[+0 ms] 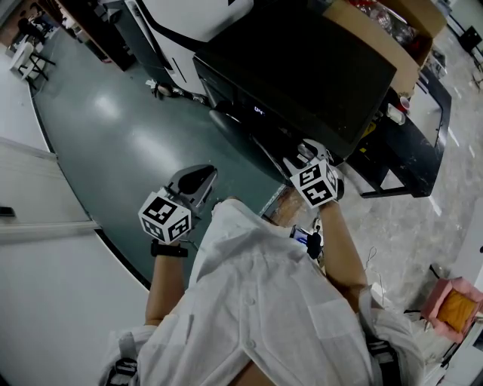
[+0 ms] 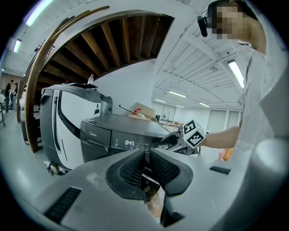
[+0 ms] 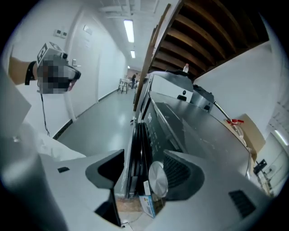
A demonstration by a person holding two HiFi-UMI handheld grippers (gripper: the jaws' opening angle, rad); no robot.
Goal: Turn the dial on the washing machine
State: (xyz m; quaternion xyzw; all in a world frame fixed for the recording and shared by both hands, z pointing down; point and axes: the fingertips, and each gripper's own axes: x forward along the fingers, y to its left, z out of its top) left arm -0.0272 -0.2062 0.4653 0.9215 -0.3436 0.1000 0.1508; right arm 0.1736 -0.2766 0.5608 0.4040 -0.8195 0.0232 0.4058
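Step in hand: the approach to the dial looks finished and the grip has not been taken, judging by the open jaws on either side of it.
Dial (image 3: pixel 158 178): one round silver knob on the front panel of the washing machine (image 1: pixel 302 68), towards the end of the panel away from the lit display (image 2: pixel 129 143).
Right gripper (image 3: pixel 143 169): up against the washing machine's front, jaws spread wide. The dial stands between them, close to one pad and clearly apart from the other.
Left gripper (image 2: pixel 145 164): held in front of the washing machine and well apart from it, jaws pressed together with nothing between them.
Next move: likely shift the right gripper so the dial sits midway between the pads. Then close squarely on its rim and twist about the knob's own axis, since an off-centre pinch could slip on the smooth metal.
Count: one washing machine, one dial, one lit display, two grippers.
Also: one cardboard box (image 1: pixel 392 38) behind the washing machine and one white appliance (image 1: pixel 189 22) beside it.
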